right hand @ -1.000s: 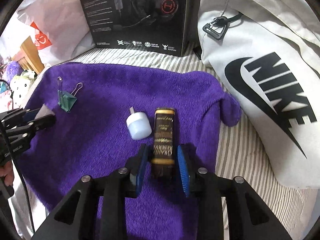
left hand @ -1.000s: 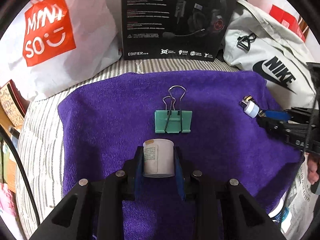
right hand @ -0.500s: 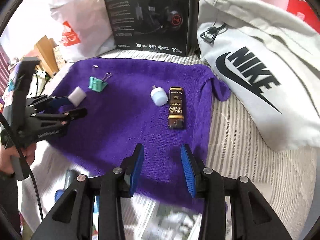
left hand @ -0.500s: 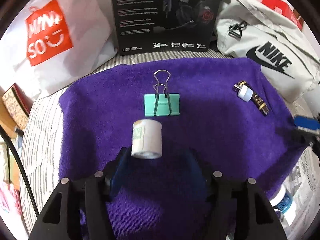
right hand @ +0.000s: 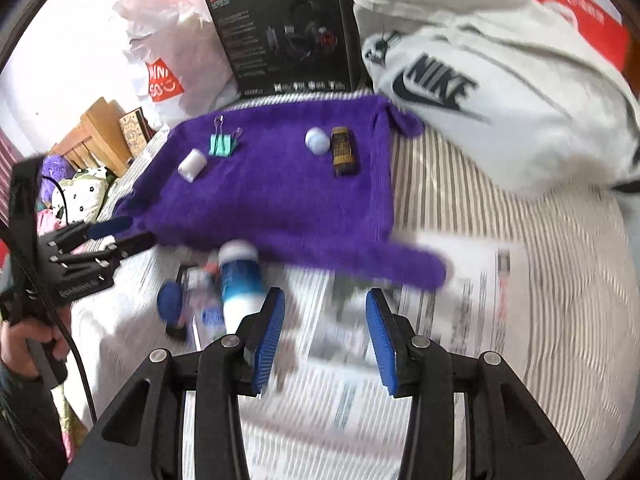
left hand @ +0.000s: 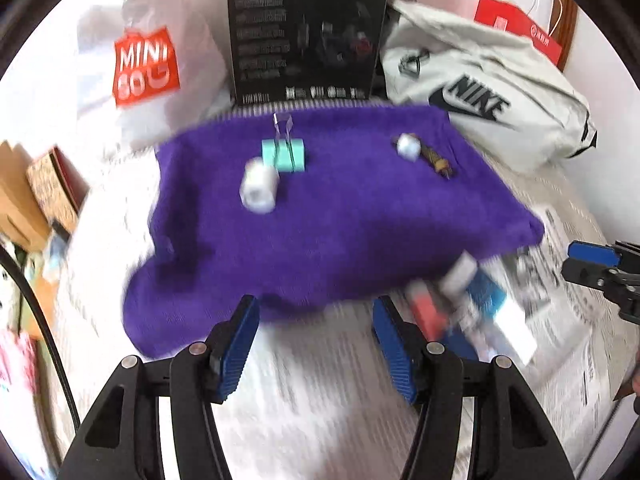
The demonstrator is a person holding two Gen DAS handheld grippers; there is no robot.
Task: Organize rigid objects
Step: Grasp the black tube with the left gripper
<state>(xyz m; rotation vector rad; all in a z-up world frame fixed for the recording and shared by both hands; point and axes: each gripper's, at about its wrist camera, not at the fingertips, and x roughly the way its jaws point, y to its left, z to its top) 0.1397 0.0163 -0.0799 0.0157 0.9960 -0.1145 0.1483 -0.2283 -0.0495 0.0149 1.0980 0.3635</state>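
On the purple towel (left hand: pixel 340 208) (right hand: pixel 280 200) lie a white roll (left hand: pixel 259 187) (right hand: pixel 192 165), a green binder clip (left hand: pixel 284 154) (right hand: pixel 222 145), a white cap (left hand: pixel 408 146) (right hand: pixel 317 140) and a brown bottle (left hand: pixel 438 160) (right hand: pixel 344 152). My left gripper (left hand: pixel 316 320) is open and empty, pulled back off the towel's near edge. My right gripper (right hand: pixel 325 312) is open and empty above newspaper (right hand: pixel 460 288). A blue-and-white bottle (right hand: pixel 238 280) (left hand: pixel 476 284) lies by the towel's near edge among small blurred items.
A black headset box (left hand: pixel 306 32), a MINISO bag (left hand: pixel 146 66) and a white Nike bag (left hand: pixel 480 92) stand behind the towel. The striped bed cover (right hand: pixel 500 184) lies to the right. A cable (left hand: pixel 48 340) runs at the left.
Both grippers let go of the roll and the brown bottle, opened, and pulled back and up off the towel. Both views are blurred by motion.
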